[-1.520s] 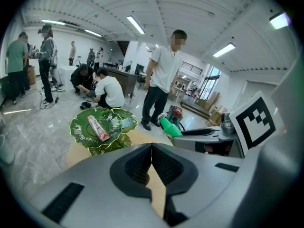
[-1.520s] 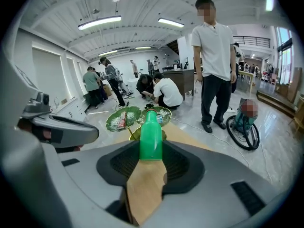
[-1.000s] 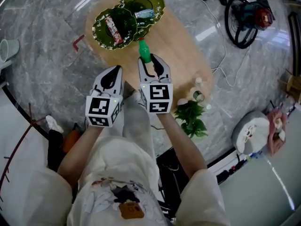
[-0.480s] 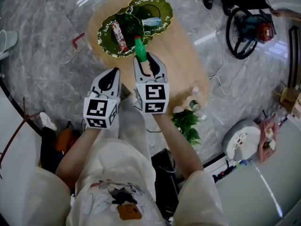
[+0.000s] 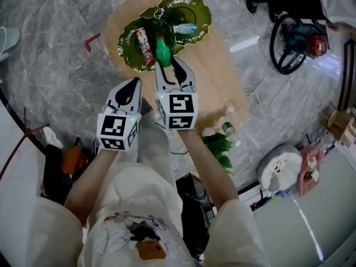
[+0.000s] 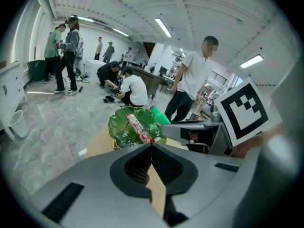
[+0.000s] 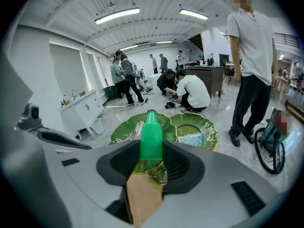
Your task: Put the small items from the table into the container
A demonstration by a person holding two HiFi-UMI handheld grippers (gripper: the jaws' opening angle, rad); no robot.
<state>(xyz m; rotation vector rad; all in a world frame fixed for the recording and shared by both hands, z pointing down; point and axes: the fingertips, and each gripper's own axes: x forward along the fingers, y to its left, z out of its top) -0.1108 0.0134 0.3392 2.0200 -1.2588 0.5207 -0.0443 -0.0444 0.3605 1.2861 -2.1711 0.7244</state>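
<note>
- The right gripper [image 5: 165, 64] sits at upper centre of the head view, and its jaws are clamped on the lower body of a green bottle [image 5: 162, 52]
- In the right gripper view the green bottle [image 7: 151, 139] stands between the pads at frame centre, its cap pointing away from the camera – a crinkled yellow-green film hangs at its base
- In the head view the bottle overlaps the right edge of the nearer green dish [image 5: 125, 49]; how high it is above the dish cannot be told
- A red snack packet [image 5: 143, 42] lies in that nearer dish, left of the bottle
- The farther green dish [image 5: 203, 11] touches the nearer one at upper right and holds a pale blue packet [image 5: 185, 28]
- Both dishes rest at the upper end of an oval wooden table [image 5: 214, 77]
- The left gripper [image 5: 134, 85] is at centre left, just beside the right one – its jaws meet at the tips with nothing between them
- Small white bottles [image 5: 225, 125] stand at the table's lower right edge, next to a leafy plant [image 5: 219, 144]
</note>
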